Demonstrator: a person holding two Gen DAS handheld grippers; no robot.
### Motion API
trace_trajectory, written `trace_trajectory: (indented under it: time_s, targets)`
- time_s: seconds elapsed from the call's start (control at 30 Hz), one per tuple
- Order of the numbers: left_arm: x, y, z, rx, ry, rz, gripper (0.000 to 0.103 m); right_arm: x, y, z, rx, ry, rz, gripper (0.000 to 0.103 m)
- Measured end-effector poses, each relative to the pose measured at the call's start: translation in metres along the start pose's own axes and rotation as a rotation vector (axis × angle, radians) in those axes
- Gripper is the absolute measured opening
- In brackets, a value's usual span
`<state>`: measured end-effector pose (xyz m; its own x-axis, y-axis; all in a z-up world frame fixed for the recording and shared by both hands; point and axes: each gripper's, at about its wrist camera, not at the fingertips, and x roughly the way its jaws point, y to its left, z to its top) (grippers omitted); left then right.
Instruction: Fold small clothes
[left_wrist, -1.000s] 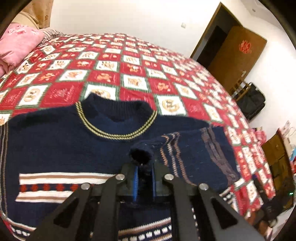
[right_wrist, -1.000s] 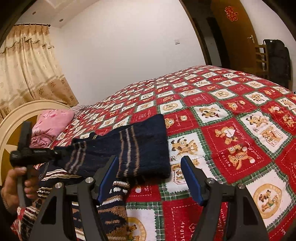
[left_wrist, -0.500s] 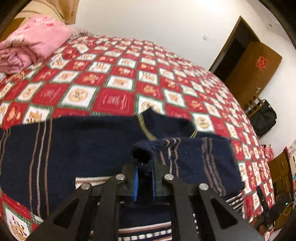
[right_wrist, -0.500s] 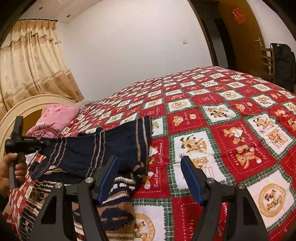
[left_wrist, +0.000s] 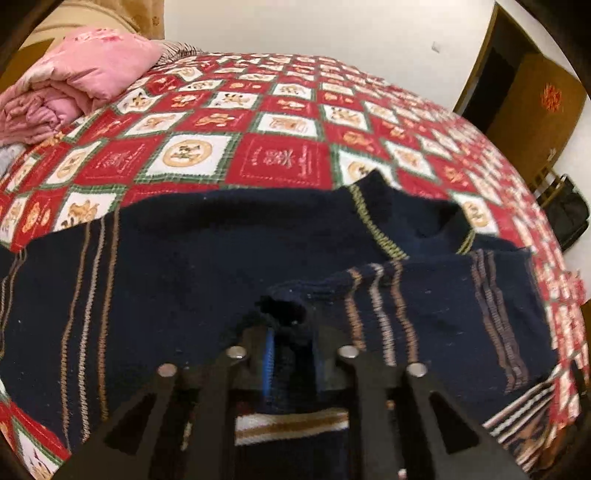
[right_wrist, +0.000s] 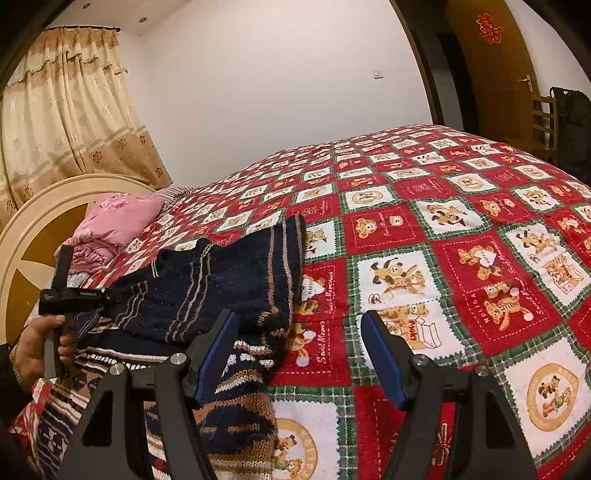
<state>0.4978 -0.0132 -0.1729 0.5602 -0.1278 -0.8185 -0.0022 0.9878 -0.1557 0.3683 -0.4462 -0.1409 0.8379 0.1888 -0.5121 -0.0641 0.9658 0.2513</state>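
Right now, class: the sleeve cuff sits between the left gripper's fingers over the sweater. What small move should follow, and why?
Probably lift the left gripper clear: its jaws are opening, and the sleeve cuff already lies across the sweater.

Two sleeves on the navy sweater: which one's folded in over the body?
The sleeve whose cuff sits between the opening jaws of the left hand-held gripper. It lies across the chest; the other sleeve is spread flat, outward.
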Motion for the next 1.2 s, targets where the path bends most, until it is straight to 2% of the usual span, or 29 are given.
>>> trace_trajectory:
  time_s: [0.03,0.1,0.13,0.2,0.27,0.47,0.57,0.67,0.77,0.8,1.0,1.13,1.2]
  targets:
    - [-0.001,0.001,-0.001,0.001,-0.001,0.011,0.032,0.000,0.000,0.000,-0.002,0.001,0.000,0.070]
    - [-0.004,0.004,-0.001,-0.006,-0.008,0.019,0.061,0.000,0.000,0.000,-0.004,0.001,-0.002,0.070]
    - [-0.011,0.008,-0.002,-0.010,-0.030,0.017,0.065,0.001,0.001,0.000,-0.003,0.000,-0.002,0.070]
    - [-0.020,0.013,-0.004,-0.003,-0.052,0.020,0.065,0.000,0.001,0.000,-0.005,-0.003,-0.002,0.070]
    - [-0.022,0.016,-0.005,0.005,-0.039,0.024,0.065,0.000,0.002,0.000,-0.009,-0.006,-0.005,0.070]
    - [-0.026,0.010,-0.017,0.023,-0.010,-0.036,0.065,-0.001,0.004,0.000,-0.012,-0.011,-0.006,0.070]
    - [-0.022,0.001,-0.021,0.036,0.016,-0.059,0.060,-0.002,0.004,0.000,-0.010,-0.012,-0.008,0.070]
    - [-0.013,-0.005,-0.027,0.040,0.064,-0.047,0.055,-0.003,0.004,0.000,-0.012,-0.014,-0.008,0.070]
    - [-0.012,-0.010,-0.030,0.072,0.067,-0.047,0.035,-0.003,0.005,0.000,-0.019,-0.016,-0.008,0.070]
    - [-0.014,-0.012,-0.031,0.082,0.065,-0.053,0.017,-0.003,0.006,0.000,-0.022,-0.018,-0.008,0.070]
    - [-0.045,-0.017,-0.035,0.097,0.014,-0.078,0.016,-0.006,0.010,0.000,-0.043,-0.028,-0.012,0.070]
    - [-0.035,-0.011,-0.045,0.102,0.056,-0.060,0.016,-0.005,0.012,-0.002,-0.047,-0.023,-0.011,0.070]
    - [-0.031,-0.008,-0.046,0.100,0.053,-0.048,0.016,-0.005,0.012,-0.002,-0.046,-0.023,-0.011,0.070]
